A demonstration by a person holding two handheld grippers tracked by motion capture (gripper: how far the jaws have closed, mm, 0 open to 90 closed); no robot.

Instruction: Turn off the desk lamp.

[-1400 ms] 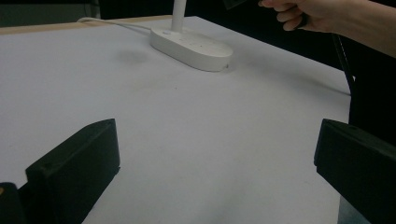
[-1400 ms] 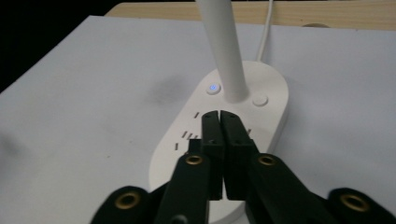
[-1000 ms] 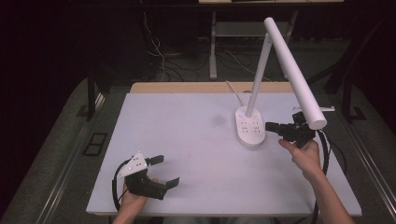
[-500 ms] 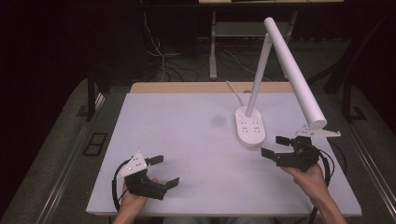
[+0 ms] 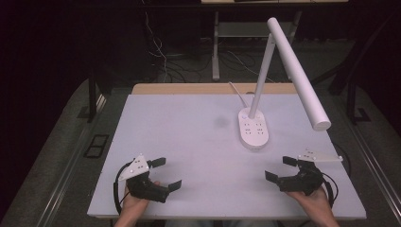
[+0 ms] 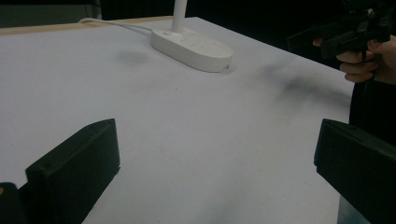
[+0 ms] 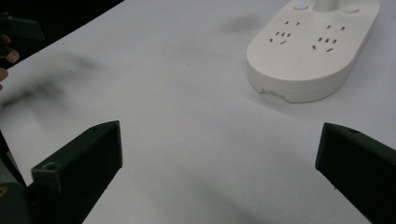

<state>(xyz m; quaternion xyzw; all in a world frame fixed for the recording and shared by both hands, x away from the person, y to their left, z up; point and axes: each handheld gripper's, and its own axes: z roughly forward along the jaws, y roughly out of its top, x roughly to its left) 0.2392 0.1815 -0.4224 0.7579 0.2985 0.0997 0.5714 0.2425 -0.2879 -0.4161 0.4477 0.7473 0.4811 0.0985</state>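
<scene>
Two grippers, left gripper (image 5: 164, 174) and right gripper (image 5: 282, 169), are resting wide open and empty near the table's (image 5: 189, 137) front edge; the white lamp (image 5: 254, 130), arm angled, is standing toward its far right.

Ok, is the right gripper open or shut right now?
Open. The right gripper has its jaws spread wide with bare table between them; in its own view nothing sits in the gap, and the lamp base lies ahead.

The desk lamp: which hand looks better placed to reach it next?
Probably the right gripper: it sits open just in front of the lamp's base, while the left gripper rests open at the far near corner.
</scene>
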